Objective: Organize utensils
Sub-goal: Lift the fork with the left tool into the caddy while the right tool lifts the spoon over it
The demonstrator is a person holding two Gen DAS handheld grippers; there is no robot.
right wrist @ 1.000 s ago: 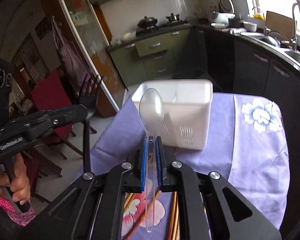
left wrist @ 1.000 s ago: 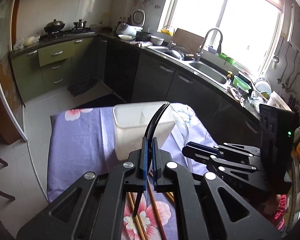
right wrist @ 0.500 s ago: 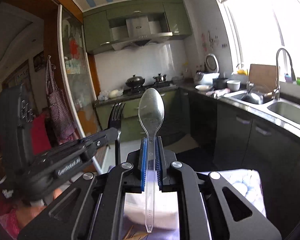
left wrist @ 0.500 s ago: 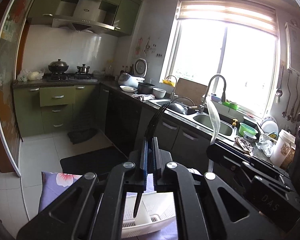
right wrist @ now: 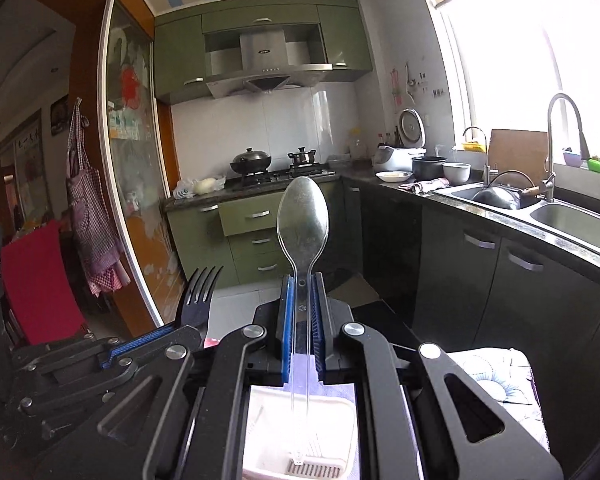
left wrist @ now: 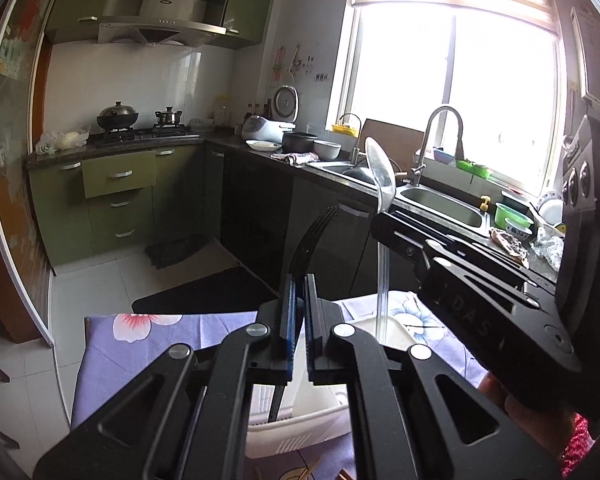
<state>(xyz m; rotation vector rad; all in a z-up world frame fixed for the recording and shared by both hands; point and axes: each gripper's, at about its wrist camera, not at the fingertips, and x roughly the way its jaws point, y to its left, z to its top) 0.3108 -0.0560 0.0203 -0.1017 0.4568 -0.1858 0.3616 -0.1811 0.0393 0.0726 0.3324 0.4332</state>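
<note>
My left gripper [left wrist: 298,280] is shut on a black plastic fork [left wrist: 312,236], tines up, handle hanging down over the white utensil basket [left wrist: 300,424]. My right gripper [right wrist: 302,280] is shut on a clear plastic spoon [right wrist: 303,220], bowl up, its handle end reaching down into the white basket [right wrist: 268,428]. The right gripper [left wrist: 384,222] with the spoon [left wrist: 379,176] shows at the right of the left wrist view. The left gripper [right wrist: 188,330] with the fork [right wrist: 198,296] shows at the left of the right wrist view. Both grippers stand upright above the basket.
The basket stands on a table with a purple flowered cloth [left wrist: 148,344]. Wooden chopstick ends [left wrist: 312,468] lie on the cloth in front of the basket. Dark kitchen cabinets and a sink [right wrist: 572,228] run along the right. A red chair [right wrist: 36,280] stands at the left.
Both grippers tilted up from a downward look at the table to upright, then came down; the basket lies right below them and the spoon's handle has entered it.
</note>
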